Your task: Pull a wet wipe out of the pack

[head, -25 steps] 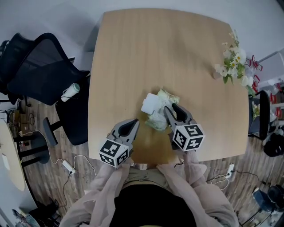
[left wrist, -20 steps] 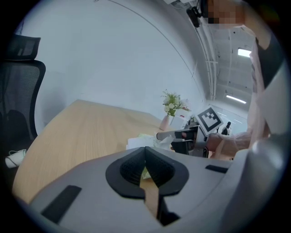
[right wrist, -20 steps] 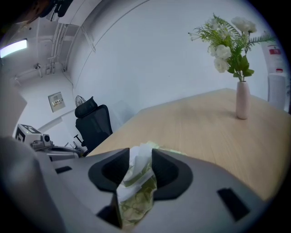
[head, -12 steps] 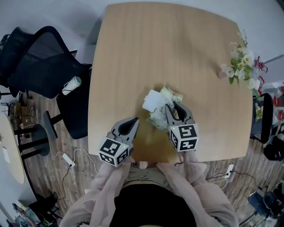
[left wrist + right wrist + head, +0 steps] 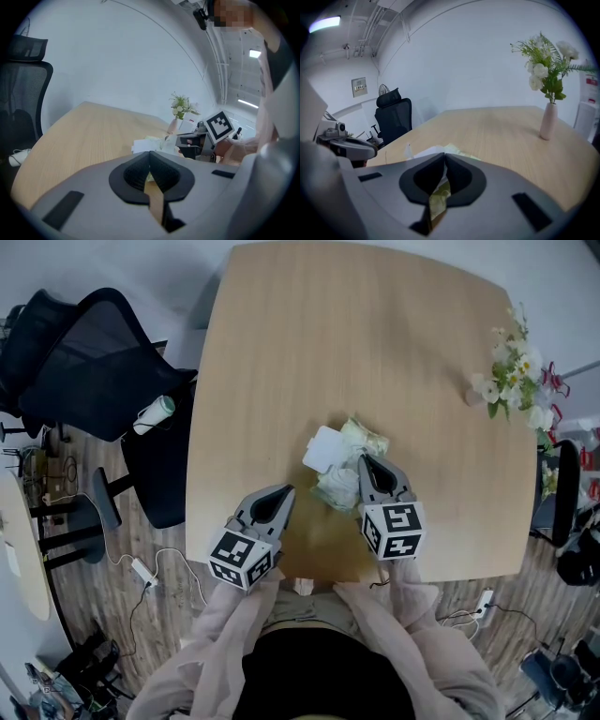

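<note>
Green pack (image 5: 337,488), pinched by right gripper (image 5: 364,462), may lift whole: left gripper (image 5: 285,492), clenched empty at seven o'clock, pins nothing.

Right claw (image 5: 444,155) tips together on green wipe pack (image 5: 437,199), flower vase (image 5: 548,120) beyond

A light wooden table (image 5: 309,343) has 1 vase of white flowers (image 5: 511,381) at its far right. A black mesh office chair (image 5: 80,371) stands to the left on a wood-plank floor (image 5: 84,615). The wall (image 5: 478,61) is white, and a ceiling light (image 5: 326,22) glows.
</note>
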{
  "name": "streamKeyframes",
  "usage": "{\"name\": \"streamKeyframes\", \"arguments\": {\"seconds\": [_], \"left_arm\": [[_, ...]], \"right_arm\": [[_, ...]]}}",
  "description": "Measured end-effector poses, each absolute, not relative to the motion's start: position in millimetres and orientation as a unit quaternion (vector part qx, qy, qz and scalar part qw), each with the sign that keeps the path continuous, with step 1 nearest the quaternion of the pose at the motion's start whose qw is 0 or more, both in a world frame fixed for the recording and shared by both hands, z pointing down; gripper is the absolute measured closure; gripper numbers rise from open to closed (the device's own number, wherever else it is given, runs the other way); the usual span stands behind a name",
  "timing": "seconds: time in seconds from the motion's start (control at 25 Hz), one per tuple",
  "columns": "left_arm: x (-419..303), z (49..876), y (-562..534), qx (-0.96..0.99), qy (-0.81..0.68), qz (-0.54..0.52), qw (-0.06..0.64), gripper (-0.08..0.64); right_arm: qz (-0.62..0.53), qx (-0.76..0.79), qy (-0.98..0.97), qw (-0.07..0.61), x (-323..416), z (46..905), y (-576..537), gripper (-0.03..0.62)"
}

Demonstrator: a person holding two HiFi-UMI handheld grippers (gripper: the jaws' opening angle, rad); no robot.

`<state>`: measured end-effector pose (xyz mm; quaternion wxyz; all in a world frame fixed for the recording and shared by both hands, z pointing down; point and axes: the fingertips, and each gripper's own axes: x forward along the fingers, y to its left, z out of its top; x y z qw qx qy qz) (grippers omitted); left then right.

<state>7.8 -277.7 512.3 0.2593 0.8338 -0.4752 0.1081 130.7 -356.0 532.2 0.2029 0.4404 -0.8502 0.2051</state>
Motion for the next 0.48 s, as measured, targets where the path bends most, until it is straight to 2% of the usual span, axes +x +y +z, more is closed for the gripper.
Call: {"name": "streamKeyframes", "arguments": {"seconds": [0.48], "left_arm": [[1.9, 514.0, -271.7, 0.827, -0.489, 0.103, 0.258, 0.548]], "right_arm": [[0.216, 0.441, -0.854, 0.170, 132.3, 520.2, -355.9, 0.580]]}}
